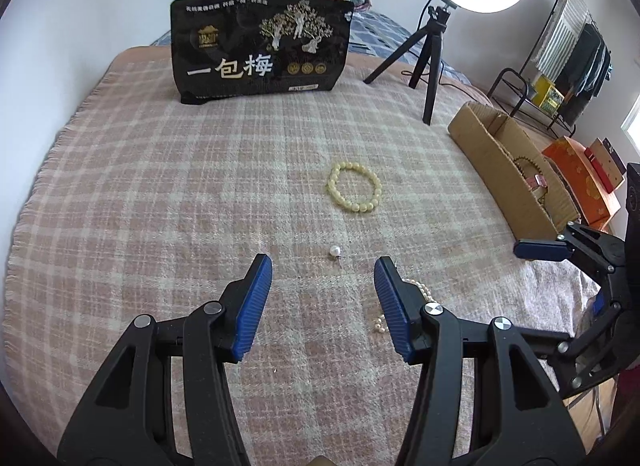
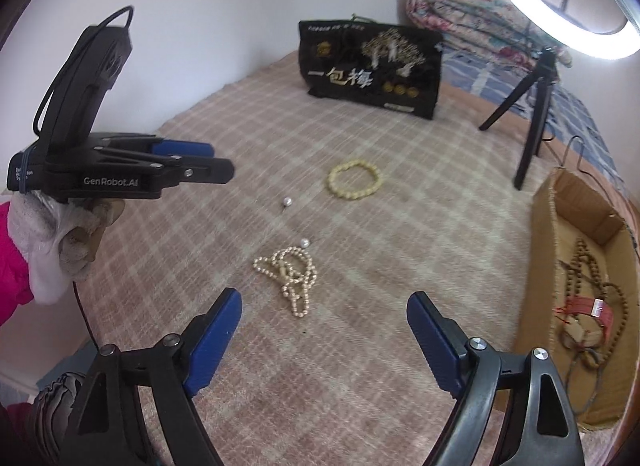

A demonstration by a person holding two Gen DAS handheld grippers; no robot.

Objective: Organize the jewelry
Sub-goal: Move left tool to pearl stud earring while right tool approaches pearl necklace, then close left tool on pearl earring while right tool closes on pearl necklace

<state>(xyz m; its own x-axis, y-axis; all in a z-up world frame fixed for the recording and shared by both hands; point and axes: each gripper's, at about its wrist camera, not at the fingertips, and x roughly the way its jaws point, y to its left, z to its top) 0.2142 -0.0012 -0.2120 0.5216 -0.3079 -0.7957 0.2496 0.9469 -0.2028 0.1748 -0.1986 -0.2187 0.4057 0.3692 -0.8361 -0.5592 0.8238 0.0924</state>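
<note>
Pearl necklace (image 2: 289, 278) heaped loose on plaid blanket (image 2: 380, 346), limp, light, slippery; pinch bunched middle. Right gripper (image 2: 324, 340) spread, empty, necklace at 12 o'clock. Left gripper (image 1: 323, 308) half-spread, empty. Cardboard box (image 2: 548, 250) at 3 o'clock.

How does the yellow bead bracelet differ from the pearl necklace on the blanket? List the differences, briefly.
1. The yellow bead bracelet lies as an open round ring; the pearl necklace lies in a tangled heap.
2. The bracelet's beads are larger and yellowish; the necklace's are smaller and pale cream.
3. The necklace lies nearer the right gripper; the bracelet lies farther off.

Both rest on the checked blanket, outside the cardboard box.
</note>
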